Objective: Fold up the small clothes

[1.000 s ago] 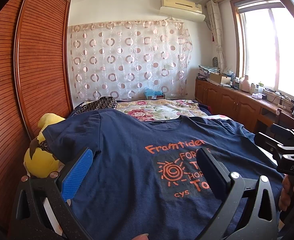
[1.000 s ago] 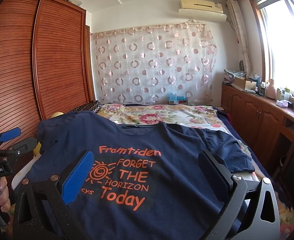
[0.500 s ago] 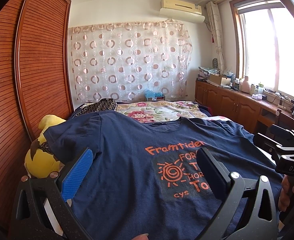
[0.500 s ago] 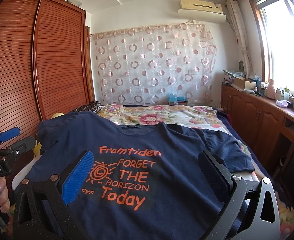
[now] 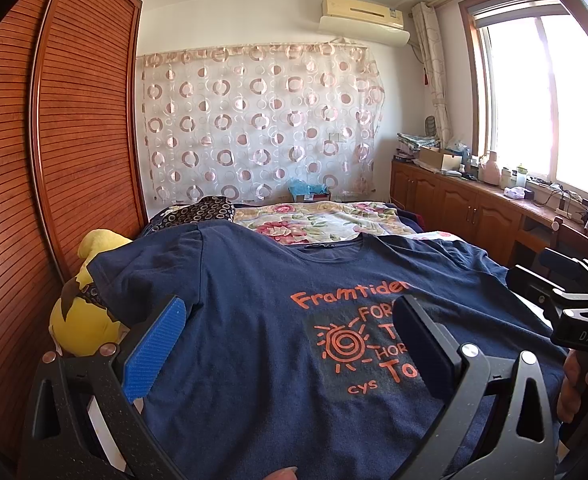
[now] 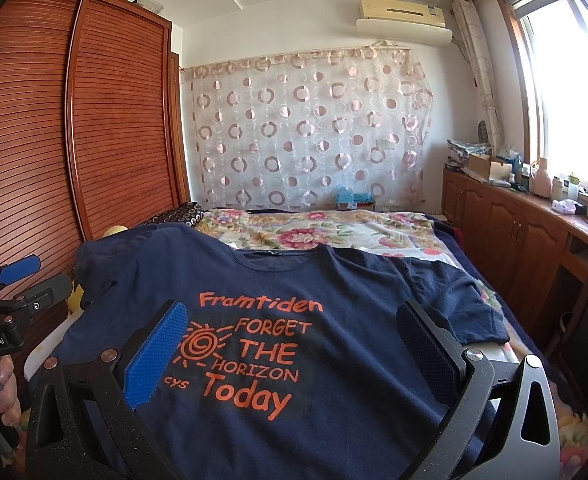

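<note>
A navy T-shirt (image 5: 253, 320) (image 6: 354, 288) with orange lettering lies spread front-up on the bed, collar toward the far wall. Its left sleeve drapes over a yellow plush toy. My left gripper (image 5: 289, 328) hovers open above the shirt's lower left part, nothing between its fingers. Over the lower middle of the shirt, my right gripper (image 6: 291, 332) stands open too, framing the print. Each gripper shows at the edge of the other's view, held by a hand.
A yellow plush toy (image 5: 79, 320) sits at the bed's left edge against the slatted wooden wardrobe (image 5: 33, 180). A floral blanket (image 6: 334, 230) covers the bed beyond the shirt. Wooden cabinets (image 6: 514, 224) with clutter run under the window on the right.
</note>
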A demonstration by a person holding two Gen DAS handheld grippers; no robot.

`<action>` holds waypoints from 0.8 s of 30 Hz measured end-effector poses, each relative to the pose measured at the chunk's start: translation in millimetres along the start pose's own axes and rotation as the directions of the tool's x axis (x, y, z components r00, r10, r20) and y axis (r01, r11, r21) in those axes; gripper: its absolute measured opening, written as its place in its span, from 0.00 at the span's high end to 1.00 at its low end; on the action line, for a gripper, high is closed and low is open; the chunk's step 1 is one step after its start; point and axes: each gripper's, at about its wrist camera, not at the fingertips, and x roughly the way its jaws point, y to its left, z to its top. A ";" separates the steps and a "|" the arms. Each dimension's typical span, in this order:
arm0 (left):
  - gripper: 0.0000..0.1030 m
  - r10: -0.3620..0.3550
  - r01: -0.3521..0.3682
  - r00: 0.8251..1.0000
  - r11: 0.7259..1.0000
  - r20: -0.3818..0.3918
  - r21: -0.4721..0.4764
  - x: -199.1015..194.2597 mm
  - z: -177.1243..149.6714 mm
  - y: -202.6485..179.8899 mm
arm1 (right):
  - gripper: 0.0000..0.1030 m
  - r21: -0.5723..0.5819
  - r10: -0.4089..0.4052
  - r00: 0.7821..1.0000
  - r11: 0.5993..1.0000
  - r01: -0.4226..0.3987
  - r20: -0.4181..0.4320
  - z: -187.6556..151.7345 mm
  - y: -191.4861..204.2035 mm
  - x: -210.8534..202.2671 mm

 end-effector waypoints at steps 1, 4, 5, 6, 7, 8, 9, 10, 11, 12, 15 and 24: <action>0.00 0.000 0.000 1.000 1.000 -0.001 0.000 0.2 -0.3 0.1 | 0.00 0.000 0.000 1.000 1.000 0.000 0.000 0.0 0.0 -0.1; 0.00 0.001 -0.001 1.000 1.000 0.000 0.000 0.1 -0.4 0.0 | 0.00 -0.001 0.000 1.000 1.000 0.000 0.001 -0.1 0.1 -0.2; 0.00 0.000 0.000 1.000 1.000 0.001 0.000 0.1 -0.4 -0.1 | 0.00 -0.001 0.000 1.000 1.000 0.000 0.001 -0.1 0.2 -0.1; 0.00 0.000 0.000 1.000 1.000 0.000 0.000 0.0 -0.1 -0.4 | 0.00 -0.001 0.000 1.000 1.000 0.000 0.002 0.0 0.1 0.0; 0.00 0.002 -0.002 1.000 1.000 0.001 0.001 0.0 -0.5 -0.3 | 0.00 0.000 0.000 1.000 1.000 0.000 0.002 0.0 0.0 0.2; 0.00 0.001 -0.001 1.000 1.000 0.001 0.001 0.0 -0.5 -0.3 | 0.00 0.000 0.001 1.000 1.000 -0.001 0.002 -0.2 -0.3 0.2; 0.00 0.001 -0.001 1.000 1.000 0.001 0.001 0.0 -0.4 -0.3 | 0.00 0.000 0.001 1.000 1.000 -0.001 0.001 -0.2 -0.2 0.1; 0.00 0.001 -0.001 1.000 1.000 0.001 0.001 -0.1 -0.6 -0.3 | 0.00 0.000 0.001 1.000 1.000 -0.001 0.001 -0.2 -0.3 0.5; 0.00 0.001 -0.001 1.000 1.000 0.001 0.002 0.0 -0.6 -0.4 | 0.00 0.001 0.001 1.000 1.000 -0.001 0.002 -0.3 -0.3 0.1; 0.00 0.002 -0.002 1.000 1.000 0.001 0.001 -0.1 -0.4 -0.7 | 0.00 0.000 0.001 1.000 1.000 -0.001 0.002 -0.3 -0.1 0.1; 0.00 0.001 -0.001 1.000 1.000 0.001 0.002 -0.2 -0.4 -0.8 | 0.00 0.000 0.002 1.000 1.000 -0.002 0.001 -0.4 0.0 0.4; 0.00 0.001 -0.001 1.000 1.000 0.002 0.002 -0.2 -1.0 -0.9 | 0.00 0.000 0.003 1.000 1.000 -0.003 0.001 -1.6 0.6 0.2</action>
